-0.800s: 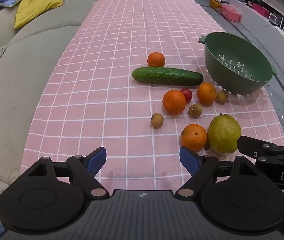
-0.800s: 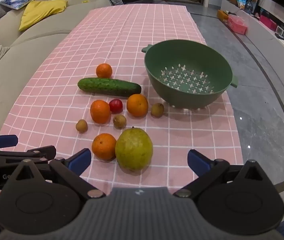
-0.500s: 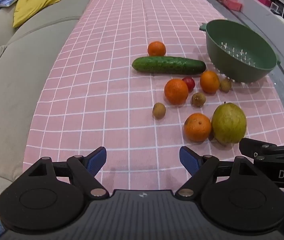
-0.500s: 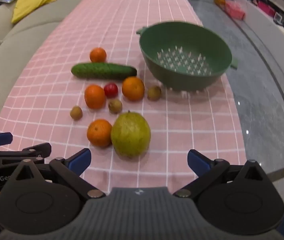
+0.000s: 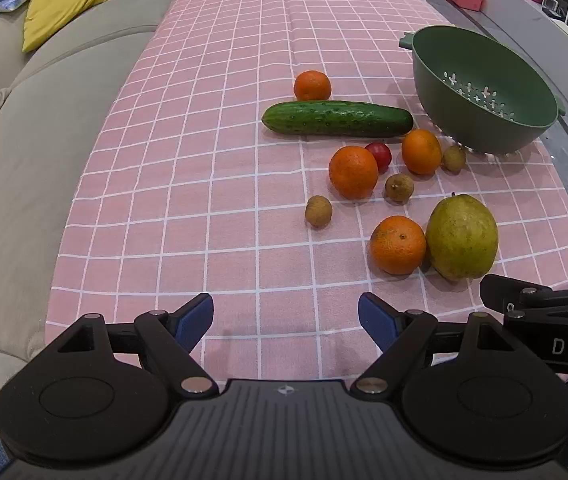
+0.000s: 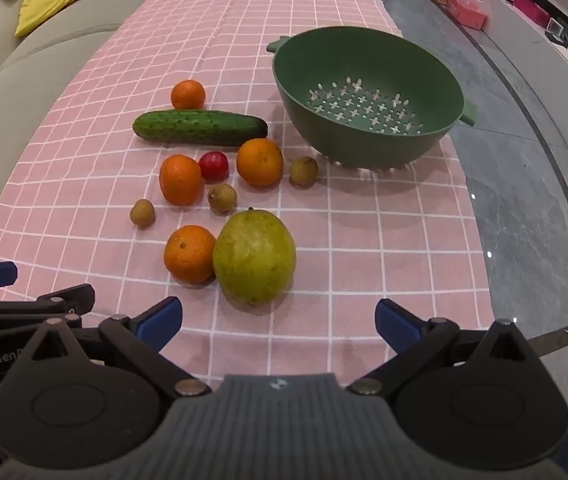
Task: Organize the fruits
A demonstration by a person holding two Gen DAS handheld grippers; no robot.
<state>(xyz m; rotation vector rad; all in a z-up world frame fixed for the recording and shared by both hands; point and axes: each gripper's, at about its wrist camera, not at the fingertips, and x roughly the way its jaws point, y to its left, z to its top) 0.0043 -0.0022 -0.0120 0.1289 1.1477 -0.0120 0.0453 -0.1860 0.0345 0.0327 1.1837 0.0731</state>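
Observation:
Fruit lies loose on a pink checked cloth (image 5: 204, 184). A large yellow-green pear (image 6: 254, 256) touches an orange (image 6: 190, 254) nearest me. Beyond are more oranges (image 6: 260, 162), a red plum (image 6: 214, 165), small brown longans (image 6: 223, 198) and a cucumber (image 6: 200, 127). An empty green colander (image 6: 367, 100) stands at the right; it also shows in the left wrist view (image 5: 479, 88). My right gripper (image 6: 278, 318) is open and empty just short of the pear (image 5: 461, 237). My left gripper (image 5: 285, 316) is open and empty over bare cloth.
A grey sofa (image 5: 16, 128) with a yellow cushion (image 5: 64, 4) runs along the left of the table. Bare glossy tabletop (image 6: 523, 184) lies right of the cloth. A pink box (image 6: 465, 10) sits on the floor far right.
Both grippers have moved forward and lower toward the fruit, so the fruit looks nearer. Both stay open. No fruit has moved.

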